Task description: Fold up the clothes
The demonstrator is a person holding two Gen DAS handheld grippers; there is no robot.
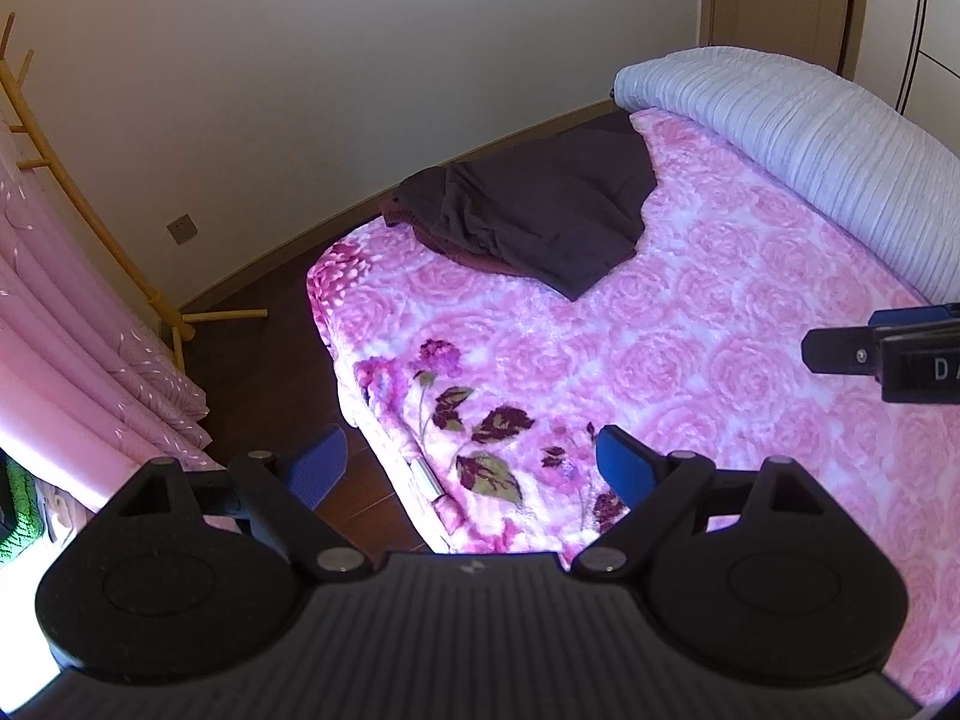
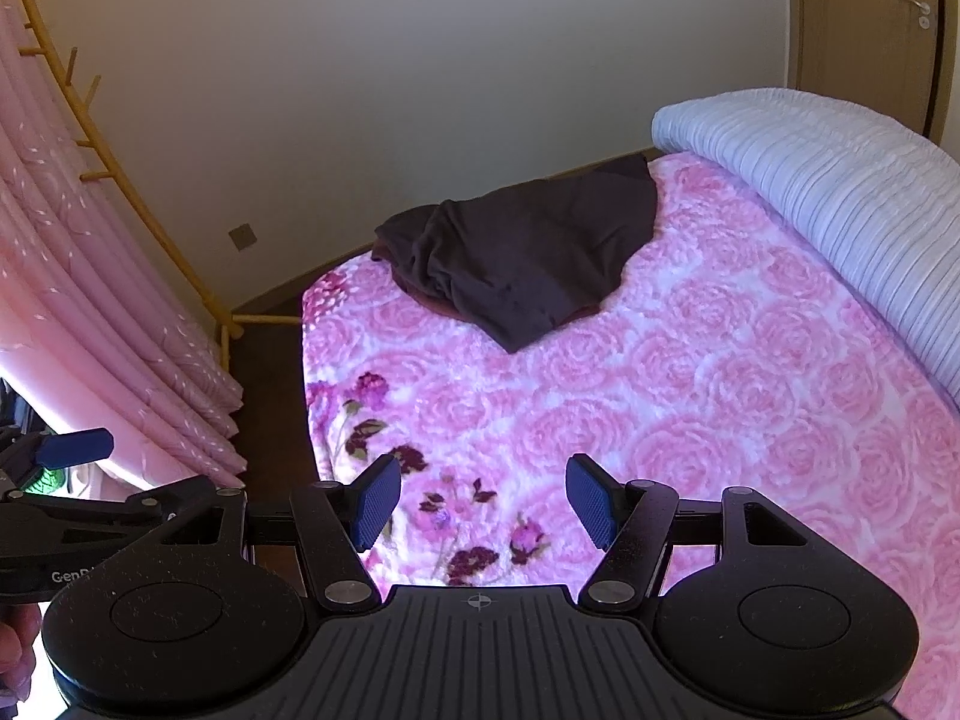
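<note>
While both jaws gape, dark clothes (image 2: 522, 252) lie crumpled on the bed (image 2: 690, 396).

Matt dark cloth garment (image 1: 540, 204), plush blanket (image 1: 690, 360)

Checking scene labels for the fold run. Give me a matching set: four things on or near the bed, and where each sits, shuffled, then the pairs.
Things:
1. dark garment
2. grey quilt
3. pink curtain
4. door

Places:
A. rolled along the bed's right side
B. hanging at far left, beside the wooden rack
C. crumpled at the bed's far edge, near the wall
D. back right corner of the room

Pairs: 1-C, 2-A, 3-B, 4-D
</note>
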